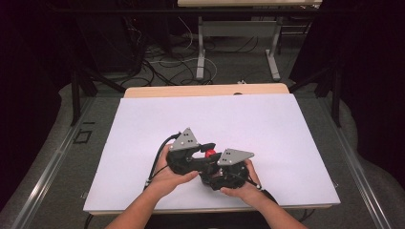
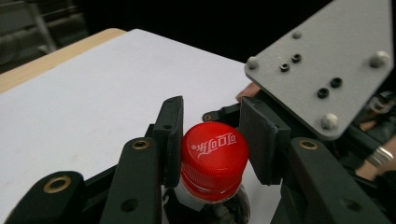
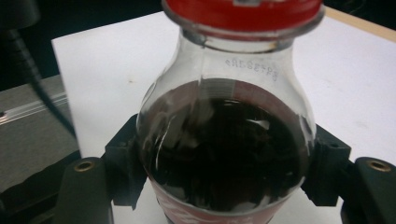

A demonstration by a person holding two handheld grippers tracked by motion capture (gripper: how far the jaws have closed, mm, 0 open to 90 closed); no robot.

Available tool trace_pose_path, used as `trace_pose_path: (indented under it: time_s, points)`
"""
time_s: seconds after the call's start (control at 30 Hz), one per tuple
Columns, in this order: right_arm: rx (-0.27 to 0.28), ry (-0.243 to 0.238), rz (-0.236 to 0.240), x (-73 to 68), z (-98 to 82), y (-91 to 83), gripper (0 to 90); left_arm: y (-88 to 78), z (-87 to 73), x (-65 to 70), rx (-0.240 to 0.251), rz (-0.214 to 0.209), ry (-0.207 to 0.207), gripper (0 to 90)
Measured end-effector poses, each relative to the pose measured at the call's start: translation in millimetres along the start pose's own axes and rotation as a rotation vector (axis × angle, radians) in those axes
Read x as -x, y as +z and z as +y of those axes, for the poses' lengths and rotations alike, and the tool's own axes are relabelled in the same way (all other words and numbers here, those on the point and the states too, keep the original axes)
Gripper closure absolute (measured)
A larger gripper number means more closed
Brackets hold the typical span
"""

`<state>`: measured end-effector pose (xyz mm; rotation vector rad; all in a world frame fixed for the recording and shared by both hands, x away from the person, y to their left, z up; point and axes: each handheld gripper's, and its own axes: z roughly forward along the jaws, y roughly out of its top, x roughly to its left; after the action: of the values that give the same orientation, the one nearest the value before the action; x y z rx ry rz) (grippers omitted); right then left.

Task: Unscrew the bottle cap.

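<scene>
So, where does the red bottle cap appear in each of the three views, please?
High view: red cap just below centre, between the two grippers.
Left gripper view: lower centre, between the black jaws.
Right gripper view: top edge, centre, above the clear neck.
Shared landmark: the white table cover under the bottle.

The high view is evenly lit from above: the white tabletop [image 1: 215, 119] glows bright while the room around it sinks into near black. Shadows beneath the hands are soft and small. Detail is coarse and slightly fuzzy. In the left gripper view the red cap [image 2: 213, 156] is sharp. In the right gripper view the bottle [image 3: 229, 135] is close, soft, with pale glints on its glass.
</scene>
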<state>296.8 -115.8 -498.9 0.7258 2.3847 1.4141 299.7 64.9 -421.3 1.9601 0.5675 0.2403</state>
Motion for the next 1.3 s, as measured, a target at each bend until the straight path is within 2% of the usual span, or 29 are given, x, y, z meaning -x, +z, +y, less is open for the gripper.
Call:
trace_pose_path:
  time_s: [0.03, 0.1, 0.13, 0.2, 0.23, 0.3, 0.37, 0.5, 0.6, 0.67, 0.7, 0.8, 0.97, 1.03, 1.13, 1.2, 1.3]
  points:
    - [0.000, -0.001, -0.020, -0.3, 0.5, -0.7, 29.7, 0.6, 0.9, 2.9, 0.001, 0.025, -0.006, 61.6]
    - [0.003, 0.001, -0.029, -0.4, 0.7, -1.0, 29.8, 2.2, 1.9, 7.7, 0.007, 0.067, -0.013, 61.7]
    - [0.007, 0.006, -0.053, -0.5, 0.8, -1.1, 29.8, 3.0, 2.4, 9.2, 0.008, 0.080, -0.020, 61.7]
    - [-0.008, 0.004, -0.060, -0.7, 1.2, -1.8, 29.8, 4.3, 2.9, 10.3, 0.010, 0.097, -0.043, 61.6]
    - [-0.007, 0.004, -0.065, -0.8, 1.2, -1.9, 29.8, 4.8, 3.2, 9.9, 0.009, 0.093, -0.047, 61.5]
    - [0.002, 0.011, -0.059, 1.2, 0.7, -1.9, 29.7, 5.6, 4.5, 5.7, -0.006, 0.057, -0.052, 60.9]
    - [0.005, 0.012, -0.050, 1.7, 0.3, -2.1, 29.7, 3.8, 4.6, 2.0, -0.011, 0.019, -0.076, 53.3]
    - [-0.002, 0.011, -0.023, 3.0, 0.5, -3.7, 29.7, -7.5, 4.6, -5.7, -0.012, -0.016, -0.053, 47.8]
    - [0.008, 0.013, 0.006, 3.3, 0.8, -4.2, 29.7, -16.8, 5.1, -13.6, -0.003, -0.098, -0.045, 47.4]
    - [0.012, 0.009, 0.018, 2.7, 1.3, -4.1, 29.7, -20.5, 5.9, -19.1, -0.006, -0.147, -0.008, 48.0]
    - [0.015, 0.004, 0.019, 1.9, 1.4, -4.1, 29.7, -21.0, 6.3, -20.9, -0.018, -0.173, -0.007, 48.1]
    - [0.016, -0.014, 0.046, 0.3, 1.9, -3.7, 29.7, -19.2, 6.0, -25.2, -0.030, -0.203, 0.018, 49.3]
    - [0.015, -0.029, 0.069, -3.0, 2.1, -2.6, 29.7, -12.9, 3.0, -26.9, -0.026, -0.241, 0.016, 52.2]
    - [0.016, -0.029, 0.067, -3.8, 1.7, -1.3, 29.6, -10.6, 1.5, -26.0, -0.018, -0.244, 0.017, 55.6]
    - [-0.004, -0.028, 0.071, -3.8, 1.5, -1.6, 29.7, -5.6, -0.4, -22.1, -0.032, -0.238, 0.019, 59.1]
    - [0.006, -0.018, 0.061, -3.4, 0.5, -0.3, 29.7, -4.9, -0.6, -18.5, -0.030, -0.202, 0.022, 59.7]
    - [0.003, -0.012, 0.033, -2.0, 0.3, 0.0, 29.7, -4.1, -0.7, -12.2, -0.010, -0.116, 0.029, 60.1]
